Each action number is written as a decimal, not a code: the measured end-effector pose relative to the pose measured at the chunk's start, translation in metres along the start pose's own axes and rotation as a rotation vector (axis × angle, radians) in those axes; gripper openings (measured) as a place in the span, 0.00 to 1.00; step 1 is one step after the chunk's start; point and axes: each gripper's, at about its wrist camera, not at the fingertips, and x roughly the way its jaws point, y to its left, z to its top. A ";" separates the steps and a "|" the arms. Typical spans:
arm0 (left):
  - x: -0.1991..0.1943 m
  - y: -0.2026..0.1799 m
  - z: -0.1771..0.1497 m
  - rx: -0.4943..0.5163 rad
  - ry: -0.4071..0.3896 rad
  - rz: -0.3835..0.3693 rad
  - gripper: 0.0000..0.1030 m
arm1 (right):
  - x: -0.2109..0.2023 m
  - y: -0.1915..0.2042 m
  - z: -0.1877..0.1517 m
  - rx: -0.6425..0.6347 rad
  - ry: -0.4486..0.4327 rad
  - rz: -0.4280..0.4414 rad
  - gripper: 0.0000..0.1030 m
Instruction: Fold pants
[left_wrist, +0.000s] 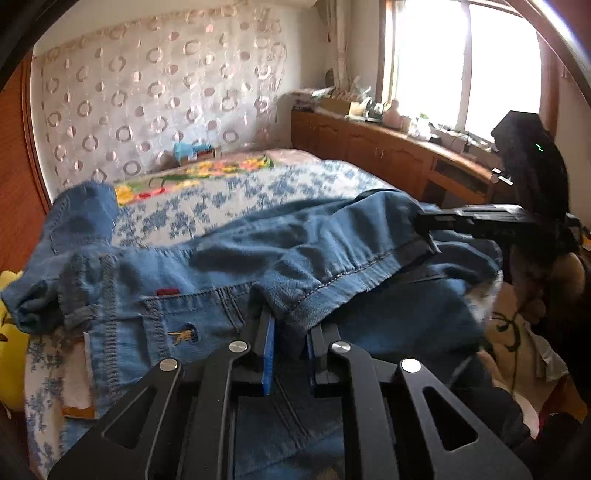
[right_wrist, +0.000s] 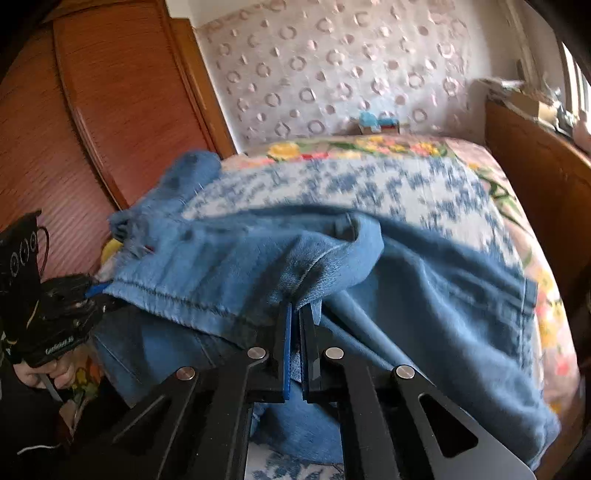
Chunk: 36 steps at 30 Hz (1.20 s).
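Note:
Blue denim pants (left_wrist: 221, 251) lie across the bed, with one hemmed edge lifted and stretched between the two grippers. My left gripper (left_wrist: 290, 317) is shut on a fold of that hem, and denim bunches between its blue pads. In the right wrist view, my right gripper (right_wrist: 295, 310) is shut on the same hem of the pants (right_wrist: 424, 288), its pads almost touching. The right gripper (left_wrist: 443, 218) also shows at the right of the left wrist view, on the hem's far end. The left gripper (right_wrist: 92, 291), held by a hand, shows at the left of the right wrist view.
The bed (left_wrist: 229, 199) has a blue-and-white floral cover with a bright flowered blanket beyond. A wooden cabinet (left_wrist: 369, 147) with clutter runs under the window on the right. A wooden wardrobe (right_wrist: 110, 92) stands on the left. A yellow object (left_wrist: 9, 295) sits by the bed's left edge.

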 end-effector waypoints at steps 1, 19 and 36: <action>-0.007 0.001 0.001 -0.001 -0.014 0.001 0.14 | -0.006 0.002 0.004 -0.006 -0.021 0.007 0.03; -0.084 0.070 -0.037 -0.130 -0.057 0.084 0.14 | 0.032 0.113 0.084 -0.245 -0.083 0.164 0.01; -0.073 0.104 -0.086 -0.246 0.023 0.140 0.44 | 0.164 0.167 0.117 -0.327 0.082 0.112 0.13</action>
